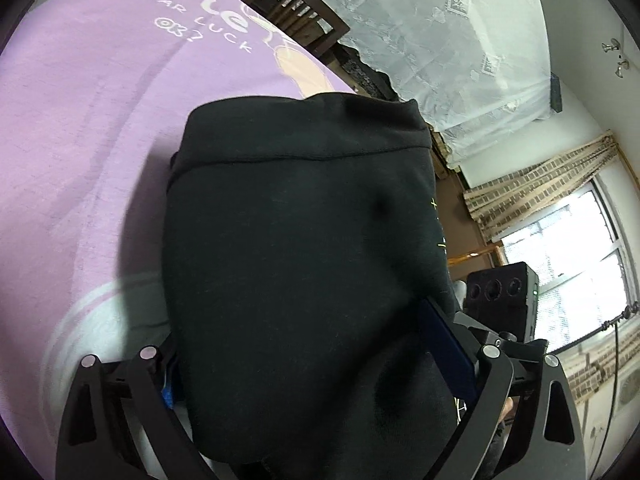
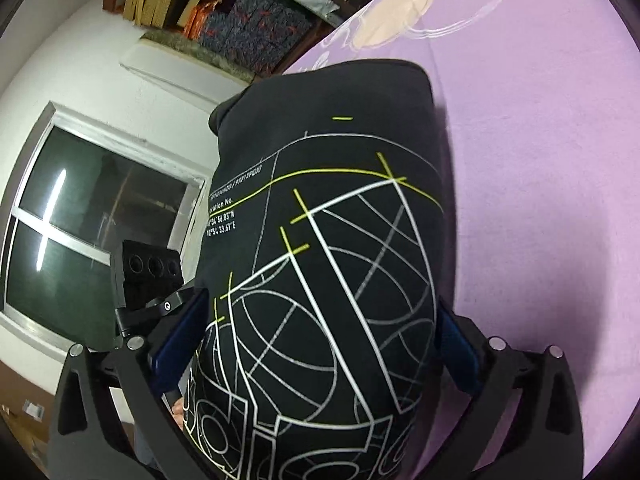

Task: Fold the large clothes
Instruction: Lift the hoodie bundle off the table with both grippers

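We read both grippers, left gripper (image 1: 320, 364) and right gripper (image 2: 316, 344), jaws spread wide, straddling the folded black garment (image 2: 320, 240) (pad contact unclear) over the purple sheet (image 2: 540, 160), likely to set it down.

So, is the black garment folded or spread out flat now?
Folded. The black garment is a thick, compact bundle with a doubled-over edge on top, resting on the purple sheet, with its printed side facing outward.

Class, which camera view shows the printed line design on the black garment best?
The right wrist view: the white and yellow line design fills the black garment. The left wrist view shows only yellow slivers at the cloth's right edge.
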Demonstrator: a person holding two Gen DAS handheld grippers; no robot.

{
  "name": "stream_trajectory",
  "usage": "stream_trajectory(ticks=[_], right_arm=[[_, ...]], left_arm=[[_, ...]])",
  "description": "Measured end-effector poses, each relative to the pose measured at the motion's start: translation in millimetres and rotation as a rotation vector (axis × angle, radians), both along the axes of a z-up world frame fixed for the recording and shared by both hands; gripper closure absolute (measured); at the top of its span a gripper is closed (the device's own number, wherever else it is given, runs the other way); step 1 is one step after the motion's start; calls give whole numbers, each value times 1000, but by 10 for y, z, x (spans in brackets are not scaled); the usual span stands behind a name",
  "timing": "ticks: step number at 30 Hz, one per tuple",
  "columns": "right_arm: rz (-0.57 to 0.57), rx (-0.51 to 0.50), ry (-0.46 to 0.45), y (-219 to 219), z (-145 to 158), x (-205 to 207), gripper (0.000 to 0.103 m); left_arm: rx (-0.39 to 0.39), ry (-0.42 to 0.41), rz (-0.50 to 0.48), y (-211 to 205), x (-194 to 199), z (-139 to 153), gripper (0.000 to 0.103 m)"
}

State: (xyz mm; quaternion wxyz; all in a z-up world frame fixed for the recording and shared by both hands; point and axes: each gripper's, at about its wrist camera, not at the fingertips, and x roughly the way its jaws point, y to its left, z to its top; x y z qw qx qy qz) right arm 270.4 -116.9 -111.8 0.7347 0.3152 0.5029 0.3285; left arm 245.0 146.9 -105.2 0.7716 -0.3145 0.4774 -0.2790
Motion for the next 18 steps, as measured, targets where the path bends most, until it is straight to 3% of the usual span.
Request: stream_trajectory(ticks=[5, 11, 18], right_arm=[[33, -42, -60, 55, 41, -77, 4], [19, 20, -88, -1, 42, -110, 8], [54, 126, -103, -11, 178, -164, 10]], left_arm=[[-6, -16, -18, -41, -25, -10, 6], [-34, -25, -22, -63, -65, 38, 6], [-37, -98, -46, -168, -167, 296, 6]])
